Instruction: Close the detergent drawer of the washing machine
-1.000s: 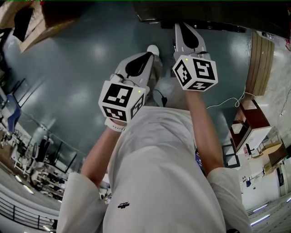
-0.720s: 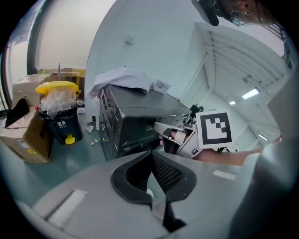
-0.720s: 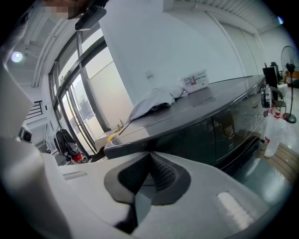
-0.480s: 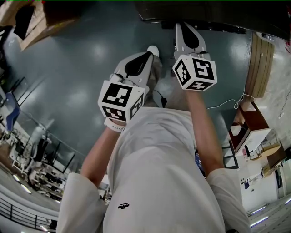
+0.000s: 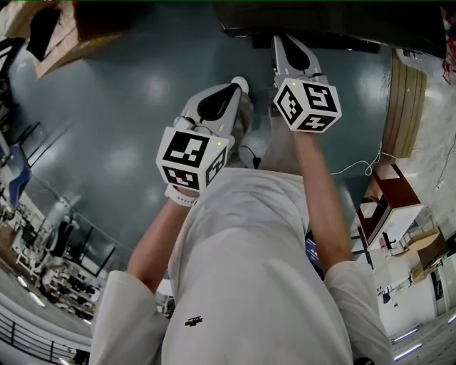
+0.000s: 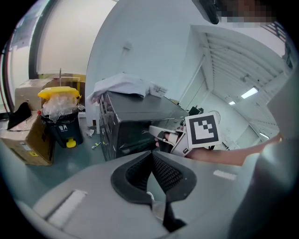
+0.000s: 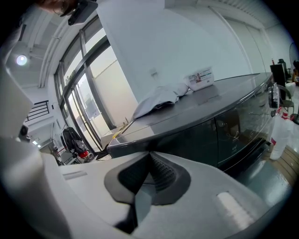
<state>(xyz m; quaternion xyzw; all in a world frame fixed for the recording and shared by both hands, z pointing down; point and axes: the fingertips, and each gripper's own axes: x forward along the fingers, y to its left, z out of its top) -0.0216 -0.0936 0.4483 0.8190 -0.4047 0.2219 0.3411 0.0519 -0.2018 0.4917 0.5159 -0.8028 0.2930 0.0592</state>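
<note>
The dark grey washing machine (image 6: 133,123) stands ahead, and its top edge fills the top of the head view (image 5: 320,21). My right gripper (image 5: 281,41) is shut with nothing in it, its tip up against the upper front panel (image 7: 201,135). From the left gripper view, the right gripper (image 6: 155,130) touches the front just under the lid. I cannot make out the detergent drawer as a separate part. My left gripper (image 5: 239,83) is shut and empty, held back from the machine to the left of the right one.
A white cloth (image 6: 122,86) and a label card (image 7: 201,77) lie on the machine's top. A bin with a yellow lid (image 6: 58,109) and a cardboard box (image 6: 28,142) stand left of it. A spray bottle (image 7: 280,135) stands to the right. Wooden boards (image 5: 407,100) lean at far right.
The right gripper has moved slightly forward toward the machine. The left gripper has hardly moved.
</note>
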